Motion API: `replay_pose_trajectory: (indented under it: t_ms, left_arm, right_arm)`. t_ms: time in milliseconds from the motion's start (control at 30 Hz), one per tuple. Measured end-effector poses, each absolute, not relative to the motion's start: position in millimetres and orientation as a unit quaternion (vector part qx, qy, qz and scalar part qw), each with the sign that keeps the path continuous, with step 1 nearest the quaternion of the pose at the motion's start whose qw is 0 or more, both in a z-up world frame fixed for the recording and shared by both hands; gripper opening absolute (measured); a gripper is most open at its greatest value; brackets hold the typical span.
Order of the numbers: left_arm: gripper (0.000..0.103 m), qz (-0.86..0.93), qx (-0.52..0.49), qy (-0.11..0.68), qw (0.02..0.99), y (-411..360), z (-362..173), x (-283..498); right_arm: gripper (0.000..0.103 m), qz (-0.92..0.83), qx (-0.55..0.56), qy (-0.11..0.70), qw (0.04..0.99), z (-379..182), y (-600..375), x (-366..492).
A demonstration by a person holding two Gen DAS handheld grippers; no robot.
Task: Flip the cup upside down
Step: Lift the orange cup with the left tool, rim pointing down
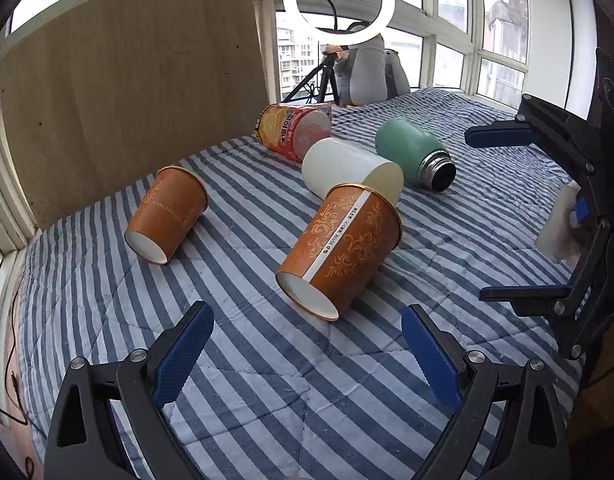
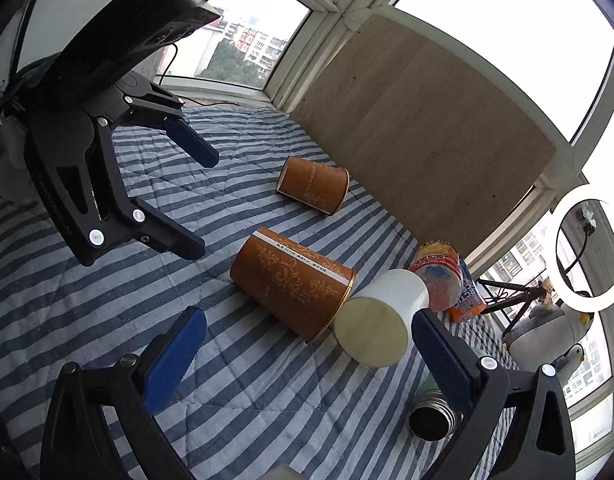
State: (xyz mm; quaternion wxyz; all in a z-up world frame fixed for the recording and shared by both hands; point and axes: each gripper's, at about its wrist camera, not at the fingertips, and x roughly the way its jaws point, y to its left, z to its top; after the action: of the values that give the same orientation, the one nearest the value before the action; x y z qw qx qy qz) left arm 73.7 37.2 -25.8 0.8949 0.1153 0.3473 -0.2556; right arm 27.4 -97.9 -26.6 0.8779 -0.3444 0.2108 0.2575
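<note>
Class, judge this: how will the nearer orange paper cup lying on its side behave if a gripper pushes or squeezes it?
The nearer orange cup lies on its side, so a push would probably roll it in a curve, since it tapers. It looks like thin paper, likely light and easily crushed. The soft striped quilt may slow it.

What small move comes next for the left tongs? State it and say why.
Probably ease the left tongs forward so the jaws straddle the near orange cup. They are open and empty, and that cup lies on its side on the striped bedspread just ahead, base toward them. Its rim end sits against the white cup, so approach gently.
</note>
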Motion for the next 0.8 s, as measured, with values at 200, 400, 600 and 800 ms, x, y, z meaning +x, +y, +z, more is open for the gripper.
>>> replay_pose_trajectory:
  t_ms: [200, 400, 600, 800]
  left_arm:
    - [0.097, -0.297, 0.064, 0.385, 0.871, 25.8, -42.4, 117.0]
    - [0.091, -0.304, 0.060, 0.384, 0.870, 23.0, -48.6, 124.0]
    - [0.072, -0.306, 0.068, 0.390, 0.866, 15.0, -53.0, 122.2]
    - [0.067, -0.303, 0.093, 0.380, 0.869, 10.9, -51.0, 106.6]
  right_arm:
    - [0.101, 0.230, -0.279, 0.211, 0.908, -15.1, -144.3, 19.7]
    - [0.101, 0.225, -0.261, 0.211, 0.915, -18.6, -164.5, 13.1]
    - [0.101, 0.233, -0.223, 0.216, 0.922, -26.0, -172.3, 14.2]
    - [0.101, 0.229, -0.219, 0.215, 0.924, -27.6, -178.5, 11.1]
